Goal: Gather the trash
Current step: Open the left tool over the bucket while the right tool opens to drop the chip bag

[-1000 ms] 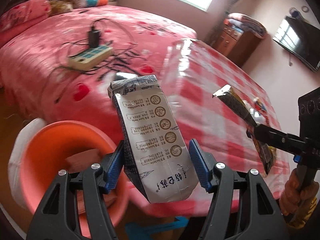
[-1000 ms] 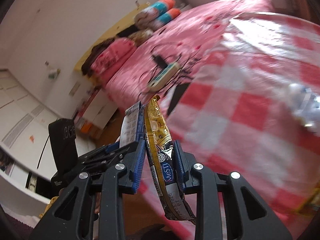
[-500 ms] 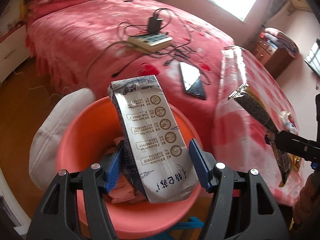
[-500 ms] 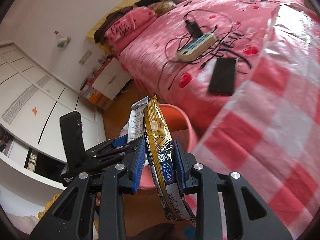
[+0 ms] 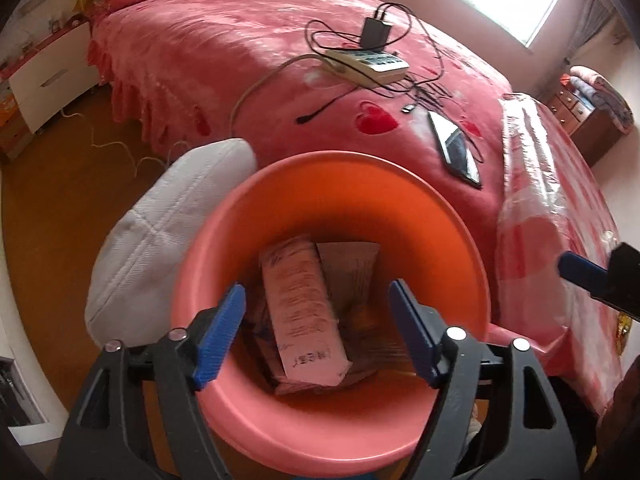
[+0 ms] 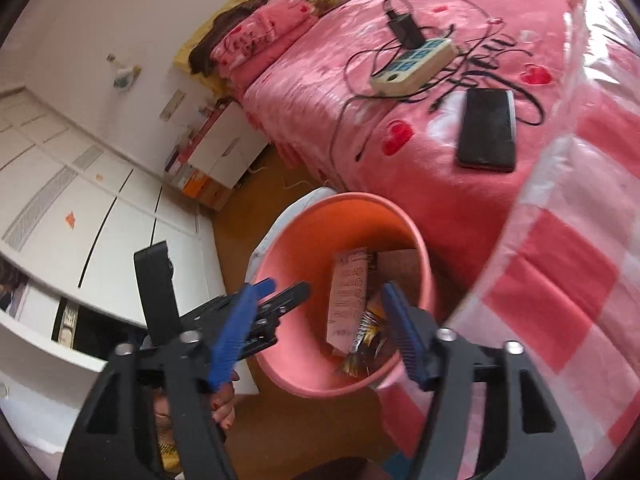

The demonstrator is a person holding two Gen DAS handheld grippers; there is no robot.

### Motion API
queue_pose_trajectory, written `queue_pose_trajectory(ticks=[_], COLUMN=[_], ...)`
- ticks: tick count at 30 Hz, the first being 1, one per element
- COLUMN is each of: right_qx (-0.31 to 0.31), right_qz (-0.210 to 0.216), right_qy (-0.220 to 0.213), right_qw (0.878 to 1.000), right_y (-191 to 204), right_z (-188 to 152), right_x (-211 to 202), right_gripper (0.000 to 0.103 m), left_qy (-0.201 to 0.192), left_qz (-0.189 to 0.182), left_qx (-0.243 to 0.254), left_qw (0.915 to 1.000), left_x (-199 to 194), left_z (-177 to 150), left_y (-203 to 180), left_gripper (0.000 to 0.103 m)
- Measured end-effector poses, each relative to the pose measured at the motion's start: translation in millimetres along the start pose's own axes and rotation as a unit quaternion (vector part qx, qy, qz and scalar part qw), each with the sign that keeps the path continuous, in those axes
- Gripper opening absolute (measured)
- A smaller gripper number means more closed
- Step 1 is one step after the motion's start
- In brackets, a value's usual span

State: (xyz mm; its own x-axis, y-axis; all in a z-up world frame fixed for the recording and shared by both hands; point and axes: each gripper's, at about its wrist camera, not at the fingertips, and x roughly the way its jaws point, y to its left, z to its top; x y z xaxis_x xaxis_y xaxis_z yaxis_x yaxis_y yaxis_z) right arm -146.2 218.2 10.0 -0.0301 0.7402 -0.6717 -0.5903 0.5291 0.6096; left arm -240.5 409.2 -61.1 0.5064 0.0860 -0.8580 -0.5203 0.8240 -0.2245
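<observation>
An orange-pink bin (image 5: 320, 168) stands on the floor between the bed and the table. A grey milk carton (image 5: 304, 312) lies inside it, and a gold snack wrapper (image 6: 366, 340) is dropping in beside the carton (image 6: 348, 300). My left gripper (image 5: 316, 332) hovers over the bin mouth, its jaws opening, nothing between the pads. My right gripper (image 6: 320, 334) hangs over the bin's near rim (image 6: 304, 380), jaws also opening and empty. The left gripper (image 6: 276, 300) shows beside it, held by a hand.
A pink bed carries a power strip (image 5: 368, 62) with tangled cables and a black phone (image 5: 456, 148). A white cushion (image 5: 160, 248) leans against the bin's left side. The table with a red-checked cloth (image 6: 560, 280) is on the right. White cabinets (image 6: 80, 200) line the wall.
Both grippers moved over the bin and opened. The milk carton left the left gripper and the gold wrapper left the right one; both are now in the bin.
</observation>
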Motion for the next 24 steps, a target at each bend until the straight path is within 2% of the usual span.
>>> queue_pose_trajectory(ticks=[2, 8, 14, 24], right_qx=[-0.004, -0.039, -0.05, -0.036], right_qz=[-0.018, -0.082, -0.118, -0.169], right_qy=[-0.016, -0.069, -0.101, -0.152], right_qw=[1.0, 0.994, 0.987, 0.973], right_y=[-3, -6, -14, -41], right_z=[-1, -10, -20, -29], right_x=[-9, -36, -57, -94], right_gripper=[0.078, 0.087, 0.088, 0.088], left_qy=[0.0, -0.012, -0.023, -0.043], left_qz=[0.001, -0.001, -0.015, -0.063], left_qx=[-0.008, -0.003, 0.024, 0.075], left_qw=[1.0, 0.9999, 0.9993, 0.9943], left_x=[-1, -8, -17, -33], left_z=[1, 4, 7, 9], left_y=[2, -5, -28, -86], left_gripper=[0.076, 0.078, 0.079, 0.081])
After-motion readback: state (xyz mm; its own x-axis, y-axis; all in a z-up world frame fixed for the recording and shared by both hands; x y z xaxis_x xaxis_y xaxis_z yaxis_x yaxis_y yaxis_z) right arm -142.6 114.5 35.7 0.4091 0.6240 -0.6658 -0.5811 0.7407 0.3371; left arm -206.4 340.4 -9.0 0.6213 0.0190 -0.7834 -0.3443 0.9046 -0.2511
